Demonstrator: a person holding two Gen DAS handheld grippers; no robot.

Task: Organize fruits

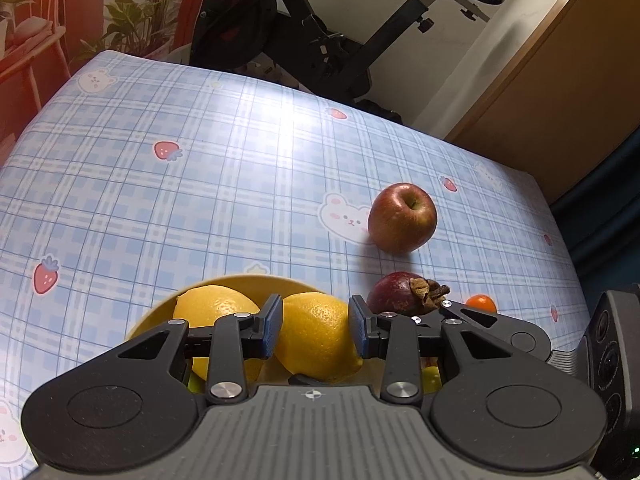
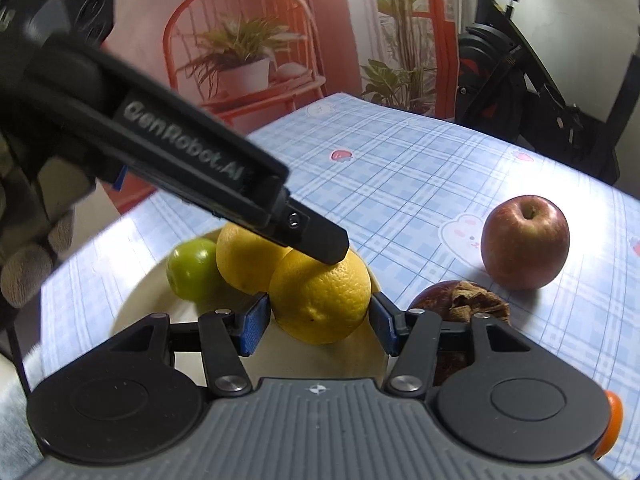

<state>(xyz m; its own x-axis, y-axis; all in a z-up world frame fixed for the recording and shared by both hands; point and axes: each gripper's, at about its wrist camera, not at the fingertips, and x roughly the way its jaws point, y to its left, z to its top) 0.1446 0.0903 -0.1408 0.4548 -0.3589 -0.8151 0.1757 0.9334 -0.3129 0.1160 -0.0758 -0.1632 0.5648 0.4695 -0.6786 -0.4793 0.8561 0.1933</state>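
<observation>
A lemon [image 1: 316, 336] in the yellow bowl [image 1: 240, 286] is flanked by both spread hand-held grippers, left [image 1: 314, 330] and right [image 2: 316, 322]; an apple [image 1: 402, 218] is seen ahead-right on the desk [image 1: 200, 184].

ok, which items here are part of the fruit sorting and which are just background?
Job:
bowl
two lemons
green fruit
apple
mangosteen
small orange

Background:
exercise bike
potted plant
red chair
tablecloth

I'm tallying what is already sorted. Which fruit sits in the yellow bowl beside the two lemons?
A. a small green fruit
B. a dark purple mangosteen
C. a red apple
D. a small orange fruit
A: the right wrist view shows the small green fruit inside the round yellow bowl, touching the two yellow lemons; the other fruits are outside it.
</observation>
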